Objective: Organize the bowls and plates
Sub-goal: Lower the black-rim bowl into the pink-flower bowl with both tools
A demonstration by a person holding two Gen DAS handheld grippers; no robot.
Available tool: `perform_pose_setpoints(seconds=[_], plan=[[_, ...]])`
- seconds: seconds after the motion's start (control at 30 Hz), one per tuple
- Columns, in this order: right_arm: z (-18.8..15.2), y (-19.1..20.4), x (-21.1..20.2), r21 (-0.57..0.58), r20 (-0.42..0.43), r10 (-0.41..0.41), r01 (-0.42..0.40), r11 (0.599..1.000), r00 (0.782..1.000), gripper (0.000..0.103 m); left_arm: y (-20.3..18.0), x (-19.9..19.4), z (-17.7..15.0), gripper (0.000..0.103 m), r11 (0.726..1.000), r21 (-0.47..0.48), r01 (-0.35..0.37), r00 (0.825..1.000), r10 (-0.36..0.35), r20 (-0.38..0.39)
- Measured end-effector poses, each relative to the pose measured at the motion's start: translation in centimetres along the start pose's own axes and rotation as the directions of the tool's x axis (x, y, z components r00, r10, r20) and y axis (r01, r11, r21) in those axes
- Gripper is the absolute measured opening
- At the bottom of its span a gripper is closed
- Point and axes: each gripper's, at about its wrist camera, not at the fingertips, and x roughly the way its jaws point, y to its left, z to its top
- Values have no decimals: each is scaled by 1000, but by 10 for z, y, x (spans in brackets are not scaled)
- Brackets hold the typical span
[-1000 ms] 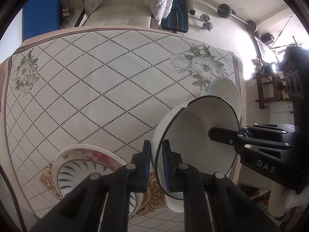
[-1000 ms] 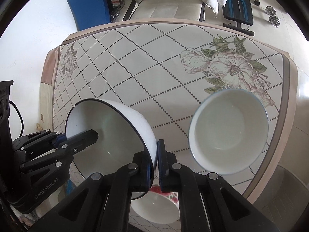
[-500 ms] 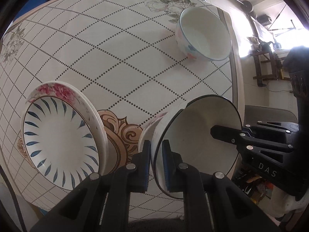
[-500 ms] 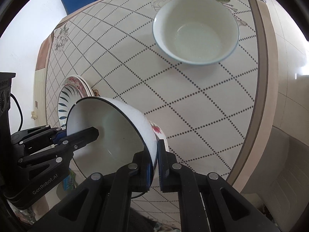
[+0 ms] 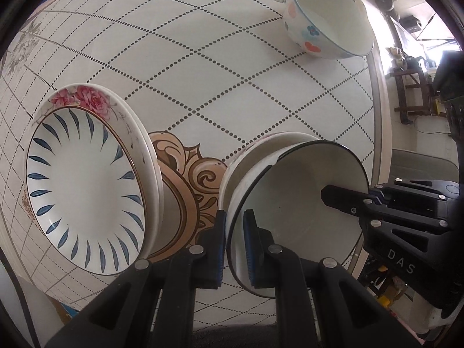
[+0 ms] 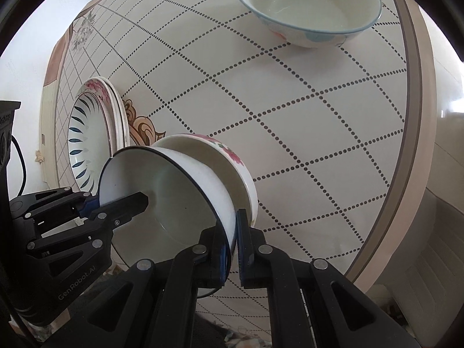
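Note:
A white bowl with a dark rim [image 5: 295,203] [image 6: 162,200] is held by both grippers on opposite sides of its rim. My left gripper [image 5: 233,226] is shut on the near wall. My right gripper [image 6: 233,227] is shut on the other side. Each gripper also shows in the other's view, as the right gripper [image 5: 345,200] and the left gripper [image 6: 127,203]. The bowl's base sits low inside a pink-flowered bowl [image 5: 261,145] [image 6: 232,156] on the table; whether they touch is hidden. A stack of plates [image 5: 84,179] [image 6: 87,136], the top one with blue leaf marks, stands just left of it.
A blue-rimmed bowl with coloured flowers [image 5: 333,14] [image 6: 307,3] stands alone at the far right of the table. The diamond-patterned tablecloth [image 5: 203,58] covers the table, whose edge [image 6: 417,116] curves down the right side. A dark stand [image 5: 406,92] is beyond it.
Both grippers carried the dark-rimmed bowl toward the near edge and down, from beside the blue-rimmed bowl to the pink-flowered bowl. The plate stack came closer on the left.

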Motion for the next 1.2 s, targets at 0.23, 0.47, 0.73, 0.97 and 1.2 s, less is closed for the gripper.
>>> perform_pose_setpoints(seconds=[0.23, 0.47, 0.73, 0.97, 1.2], plan=[[8, 4, 10, 8, -7, -18, 18, 1000, 1000, 7, -1, 0, 5, 10, 999, 8, -31, 1000, 31, 6], [12, 4, 13, 27, -37, -11, 12, 1000, 999, 7, -7, 5, 9, 10, 999, 2, -53, 999, 53, -4], [7, 5, 10, 24, -46, -24, 25, 999, 999, 9, -5, 12, 2, 10, 999, -8, -48, 999, 48, -19], [11, -3, 11, 81, -82, 14, -8, 997, 997, 11, -7, 18, -9, 10, 998, -27, -52, 998, 52, -25], [10, -12, 13, 143, -103, 79, -64, 988, 992, 13, -6, 21, -13, 10, 998, -33, -57, 998, 56, -18]])
